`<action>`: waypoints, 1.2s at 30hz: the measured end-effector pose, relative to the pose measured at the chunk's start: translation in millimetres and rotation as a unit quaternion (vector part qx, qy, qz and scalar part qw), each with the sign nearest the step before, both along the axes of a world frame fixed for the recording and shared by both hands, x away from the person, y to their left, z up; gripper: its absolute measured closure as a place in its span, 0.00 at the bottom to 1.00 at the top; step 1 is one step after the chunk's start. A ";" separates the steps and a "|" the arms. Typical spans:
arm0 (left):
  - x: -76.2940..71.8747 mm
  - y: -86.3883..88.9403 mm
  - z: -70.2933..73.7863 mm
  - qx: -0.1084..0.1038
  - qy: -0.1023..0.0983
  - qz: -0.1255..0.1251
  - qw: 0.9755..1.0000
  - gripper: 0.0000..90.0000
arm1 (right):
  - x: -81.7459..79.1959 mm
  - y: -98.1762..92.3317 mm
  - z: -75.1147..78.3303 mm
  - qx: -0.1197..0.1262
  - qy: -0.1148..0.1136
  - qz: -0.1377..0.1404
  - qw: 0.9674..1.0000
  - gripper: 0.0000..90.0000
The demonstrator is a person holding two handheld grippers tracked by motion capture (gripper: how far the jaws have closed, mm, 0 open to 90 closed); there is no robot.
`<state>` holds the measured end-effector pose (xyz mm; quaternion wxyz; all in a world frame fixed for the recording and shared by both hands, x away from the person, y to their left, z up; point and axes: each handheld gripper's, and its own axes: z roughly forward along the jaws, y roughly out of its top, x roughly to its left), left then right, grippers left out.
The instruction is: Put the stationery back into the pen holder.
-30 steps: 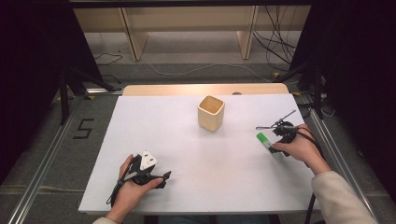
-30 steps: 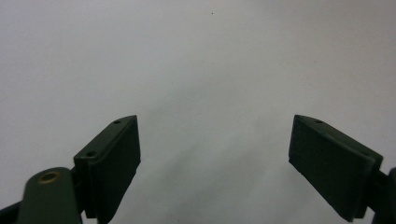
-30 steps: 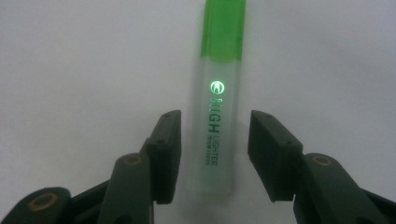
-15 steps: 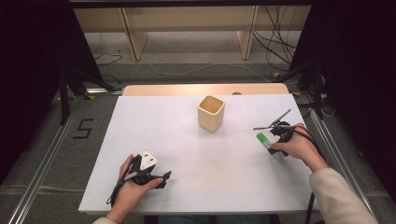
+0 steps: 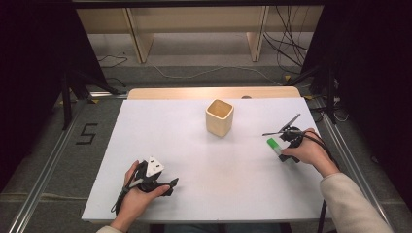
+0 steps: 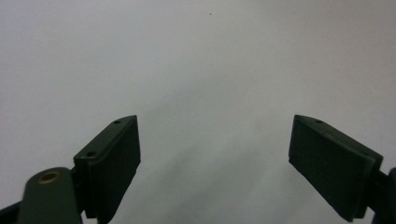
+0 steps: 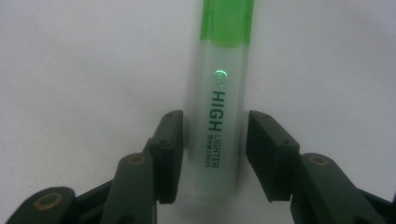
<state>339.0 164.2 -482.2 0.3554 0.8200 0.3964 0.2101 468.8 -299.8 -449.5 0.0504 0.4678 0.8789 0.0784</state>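
Note:
A green-capped highlighter [image 7: 219,93] with a pale body lies along the white table [image 5: 204,160] at the right. My right gripper [image 7: 215,158] has a jaw pressed against each side of the body's lower end; in the high view that gripper [image 5: 283,151] sits under the person's right hand, with the green cap [image 5: 273,143] sticking out toward the upper left. My left gripper [image 6: 215,154] is open wide over bare table, and in the high view it [image 5: 169,185] rests near the front left edge in the person's left hand.
A square, light wooden cup [image 5: 219,117] stands upright at the back centre of the table, open side up. A thin black stick-like part [image 5: 284,127] juts up from the right gripper. Cables trail from both grippers off the table's sides.
The right hand with the highlighter shifted slightly toward the back and left, then settled. The left hand and its gripper stayed still.

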 end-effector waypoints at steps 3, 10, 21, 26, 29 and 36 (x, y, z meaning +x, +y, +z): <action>0.0 0.1 0.0 0.000 0.000 0.000 1.000 0.18 | 1.2 0.1 0.2 -0.004 -0.003 0.003 1.000 0.64; -0.1 0.0 0.2 0.000 0.000 -0.001 1.000 0.18 | 4.2 4.1 1.9 -0.016 0.008 0.004 1.000 0.65; 0.1 -0.2 0.1 -0.001 0.000 -0.001 1.000 0.18 | 6.6 5.7 0.3 -0.021 0.024 0.008 0.999 0.68; -0.1 -0.4 0.2 -0.001 0.000 -0.002 1.000 0.18 | 7.5 6.5 0.3 -0.024 0.027 0.011 0.999 0.70; 0.0 -0.4 0.2 -0.001 0.000 -0.002 1.000 0.18 | 7.9 6.8 0.3 -0.024 0.028 0.010 0.999 0.70; -0.1 -0.3 0.4 0.001 0.000 -0.004 1.000 0.18 | 8.5 6.8 -0.1 -0.022 0.029 0.001 0.999 0.72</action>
